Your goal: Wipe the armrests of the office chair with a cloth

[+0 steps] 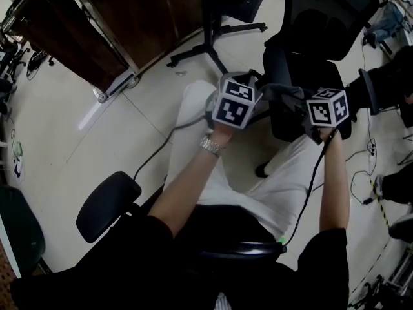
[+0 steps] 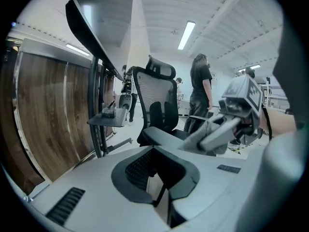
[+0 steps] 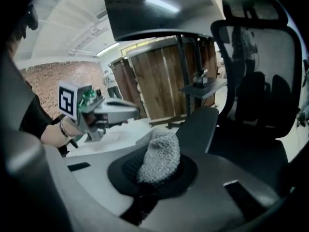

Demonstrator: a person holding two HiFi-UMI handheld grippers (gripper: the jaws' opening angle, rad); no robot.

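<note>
Here, right gripper (image 3: 155, 174) pinches nubby grey cloth (image 3: 161, 153).

Wooden partition (image 1: 97, 24): dark brown panels in a metal frame, standing on the floor.
Floor (image 1: 77, 147): pale, glossy tiles.
Cables (image 1: 369, 150): loose on the floor, far right.
Standing person (image 2: 200, 93): dark clothes, background.
Ceiling light (image 2: 186, 34): lit strip.
Brick wall (image 3: 46, 74): far background.

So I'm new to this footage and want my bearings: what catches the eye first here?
The grey knitted cloth clamped in the right gripper stands out, held right by a black armrest. That armrest belongs to the black office chair, straight ahead of the seated person. The left gripper points at the same chair with its jaws together and nothing in them.
</note>
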